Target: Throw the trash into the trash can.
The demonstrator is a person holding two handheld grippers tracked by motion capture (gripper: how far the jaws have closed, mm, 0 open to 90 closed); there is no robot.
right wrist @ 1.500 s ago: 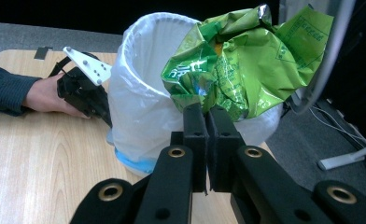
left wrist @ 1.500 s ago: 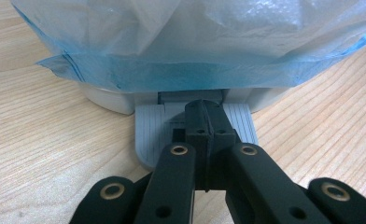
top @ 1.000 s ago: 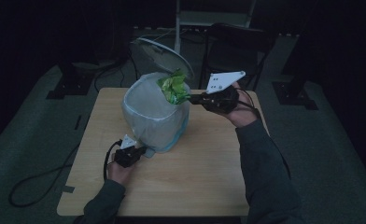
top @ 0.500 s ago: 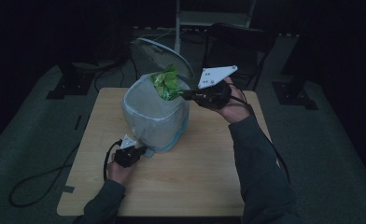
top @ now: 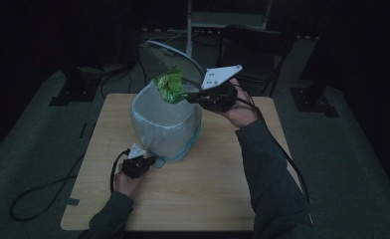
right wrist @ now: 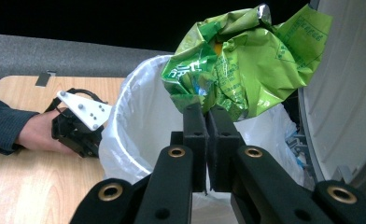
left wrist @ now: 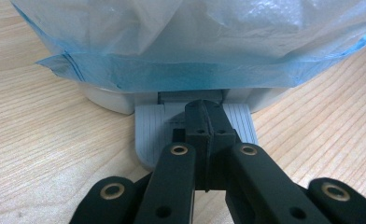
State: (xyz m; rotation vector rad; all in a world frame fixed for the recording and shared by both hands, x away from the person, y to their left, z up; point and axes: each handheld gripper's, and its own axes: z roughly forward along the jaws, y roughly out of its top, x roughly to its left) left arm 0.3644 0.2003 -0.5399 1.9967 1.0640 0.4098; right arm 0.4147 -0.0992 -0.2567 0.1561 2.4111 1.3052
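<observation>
A pedal bin (top: pixel 165 132) lined with a translucent white bag (right wrist: pixel 139 126) stands on the wooden table (top: pixel 208 199), its lid (top: pixel 170 57) raised behind it; the blue-tinted hem of the bag is seen hanging over the lower wall in the left gripper view. Inside the bin only the liner can be made out; whether anything lies at the bottom cannot be told. A crumpled green wrapper (top: pixel 169 87) is held above the open mouth, at its far rim, clamped at its lower edge between the closed jaws of the right gripper (right wrist: pixel 207 123). Print is visible on the wrapper, with a silver inner face at one fold, but no word or brand can be read. The left gripper (left wrist: pixel 208 123) is seen with its jaws together, their tips resting on the grey ribbed pedal (left wrist: pixel 148 128) at the foot of the bin. Compared with a second earlier, the wrapper and right gripper have been shifted slightly left and up along the rim, toward the lid; the left gripper and the bin are unchanged in place.
</observation>
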